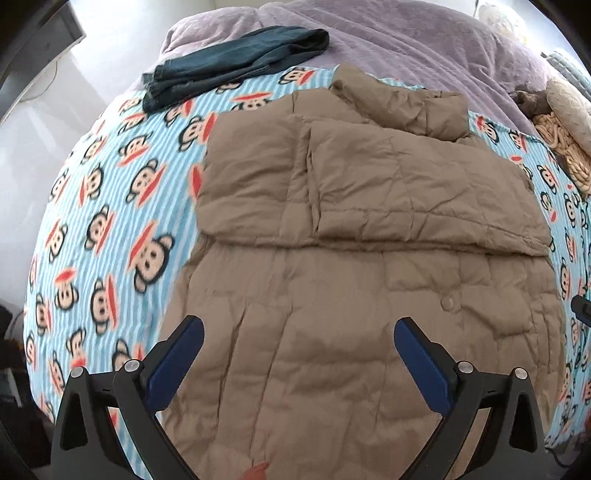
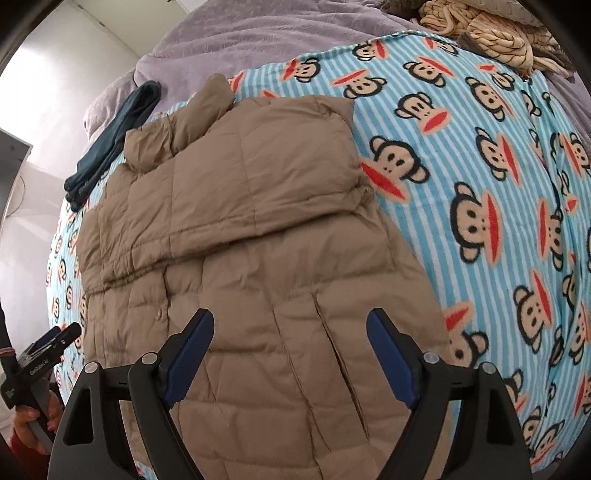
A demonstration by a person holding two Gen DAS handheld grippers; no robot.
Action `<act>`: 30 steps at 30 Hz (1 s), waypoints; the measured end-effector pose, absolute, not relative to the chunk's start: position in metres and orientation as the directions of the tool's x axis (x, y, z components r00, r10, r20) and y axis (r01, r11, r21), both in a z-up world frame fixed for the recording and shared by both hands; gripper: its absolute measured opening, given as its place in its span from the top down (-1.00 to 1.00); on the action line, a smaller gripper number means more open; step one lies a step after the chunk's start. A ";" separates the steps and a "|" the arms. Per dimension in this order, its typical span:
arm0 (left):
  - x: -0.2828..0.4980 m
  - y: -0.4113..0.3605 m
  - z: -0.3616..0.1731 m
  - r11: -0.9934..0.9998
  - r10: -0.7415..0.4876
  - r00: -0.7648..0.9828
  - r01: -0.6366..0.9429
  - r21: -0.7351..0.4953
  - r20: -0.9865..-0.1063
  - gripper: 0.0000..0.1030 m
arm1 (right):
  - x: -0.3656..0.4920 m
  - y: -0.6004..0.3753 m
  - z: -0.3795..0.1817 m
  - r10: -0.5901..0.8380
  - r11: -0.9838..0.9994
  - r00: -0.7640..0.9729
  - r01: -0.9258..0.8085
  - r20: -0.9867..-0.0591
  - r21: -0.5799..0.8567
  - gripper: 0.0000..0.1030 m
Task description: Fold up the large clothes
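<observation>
A tan quilted puffer jacket [image 1: 351, 258] lies flat on the monkey-print blanket, collar at the far end, with its sleeves folded across the chest; it also shows in the right wrist view [image 2: 251, 240]. My left gripper [image 1: 299, 328] is open and empty above the jacket's lower left part. My right gripper [image 2: 290, 321] is open and empty above the jacket's lower right part. The left gripper also shows at the left edge of the right wrist view [image 2: 55, 339].
A blue striped monkey-print blanket [image 1: 110, 206] covers the bed over a purple blanket [image 1: 406, 37]. Folded dark teal clothing [image 1: 229, 62] lies at the far left. A beige knitted bundle [image 2: 491, 33] and plush items sit at the far right.
</observation>
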State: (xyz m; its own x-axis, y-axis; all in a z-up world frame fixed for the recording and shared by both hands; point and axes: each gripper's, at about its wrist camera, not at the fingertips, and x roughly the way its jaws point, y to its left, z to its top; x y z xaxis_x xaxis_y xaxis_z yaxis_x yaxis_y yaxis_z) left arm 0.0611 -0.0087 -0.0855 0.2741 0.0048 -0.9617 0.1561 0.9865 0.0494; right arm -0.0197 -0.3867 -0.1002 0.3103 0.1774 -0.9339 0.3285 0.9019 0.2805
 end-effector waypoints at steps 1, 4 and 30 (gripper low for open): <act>0.057 -0.007 -0.085 0.988 0.010 0.271 0.146 0.051 -0.962 -1.00 | -0.023 -0.387 -0.100 0.182 0.902 0.308 0.326 -0.934 0.283 -0.69; 0.038 0.000 -0.083 0.991 0.037 0.259 0.117 0.070 -0.965 -1.00 | -0.032 -0.389 -0.101 0.209 0.896 0.303 0.321 -0.930 0.306 -0.69; -0.059 0.100 -0.109 0.990 -0.131 0.131 0.062 -0.123 -0.983 -1.00 | -0.179 -0.386 -0.140 0.376 0.607 0.311 0.629 -0.873 0.486 -0.69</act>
